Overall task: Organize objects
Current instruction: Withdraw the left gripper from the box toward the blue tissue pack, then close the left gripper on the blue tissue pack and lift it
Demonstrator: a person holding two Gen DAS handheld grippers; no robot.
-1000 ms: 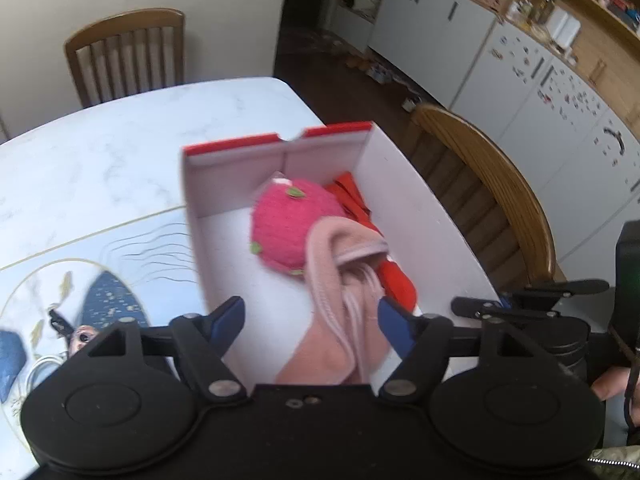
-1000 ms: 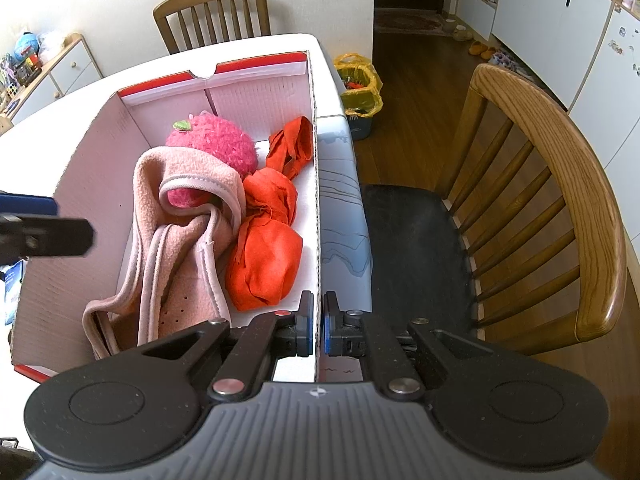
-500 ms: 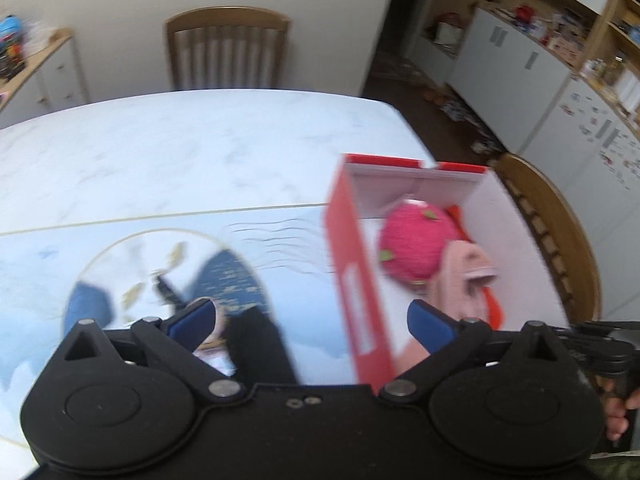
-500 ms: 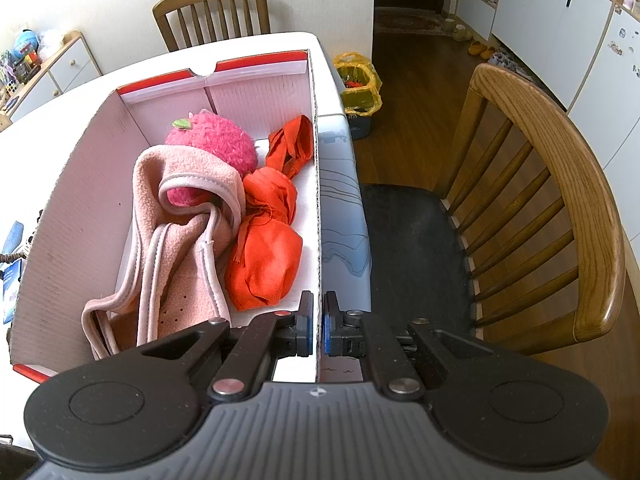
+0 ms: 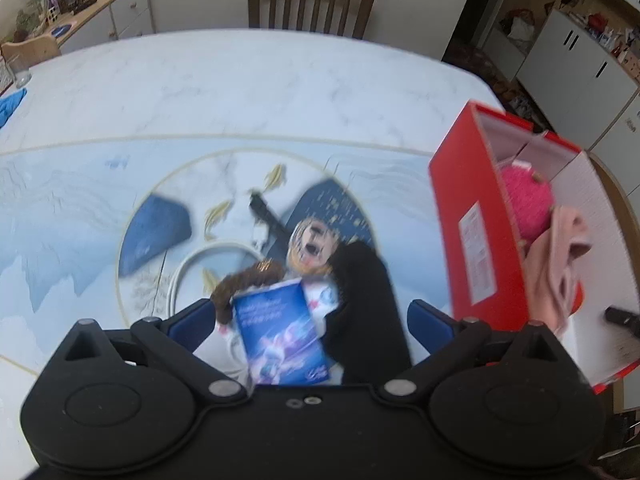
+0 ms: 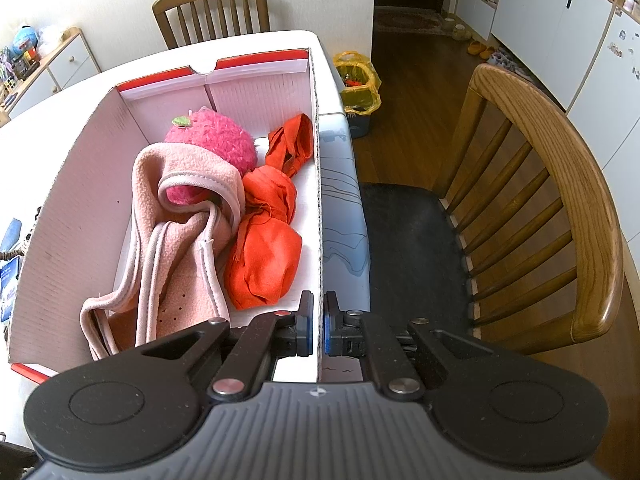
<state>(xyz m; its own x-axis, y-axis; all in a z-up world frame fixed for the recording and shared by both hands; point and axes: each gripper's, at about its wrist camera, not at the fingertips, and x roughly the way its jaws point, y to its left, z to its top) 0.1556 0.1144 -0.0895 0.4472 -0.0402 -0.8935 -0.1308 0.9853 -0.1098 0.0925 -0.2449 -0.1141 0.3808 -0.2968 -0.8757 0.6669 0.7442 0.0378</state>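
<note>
A red cardboard box (image 5: 464, 216) with a white inside (image 6: 72, 208) stands at the table's right edge. It holds a pink fuzzy ball (image 6: 216, 140), a pale pink fleece garment (image 6: 176, 216) and an orange cloth (image 6: 268, 240). My right gripper (image 6: 318, 330) is shut on the box's right wall (image 6: 319, 200). My left gripper (image 5: 308, 316) is open and empty above a pile left of the box: a blue packet (image 5: 280, 336), a black cloth (image 5: 368, 312), a brown fuzzy ring (image 5: 248, 280) and a small doll-like item (image 5: 312, 248). The view is motion-blurred.
The table (image 5: 240, 80) carries a blue and white printed mat (image 5: 60, 208). Wooden chairs stand at the far side (image 5: 312, 0) and at the right (image 6: 540, 200). A blue cloth (image 5: 10, 104) lies at the far left. A yellow bin (image 6: 358, 84) stands on the floor.
My left gripper has swung left, out from over the box to over the pile on the mat, still open. The right gripper and the box have not moved.
</note>
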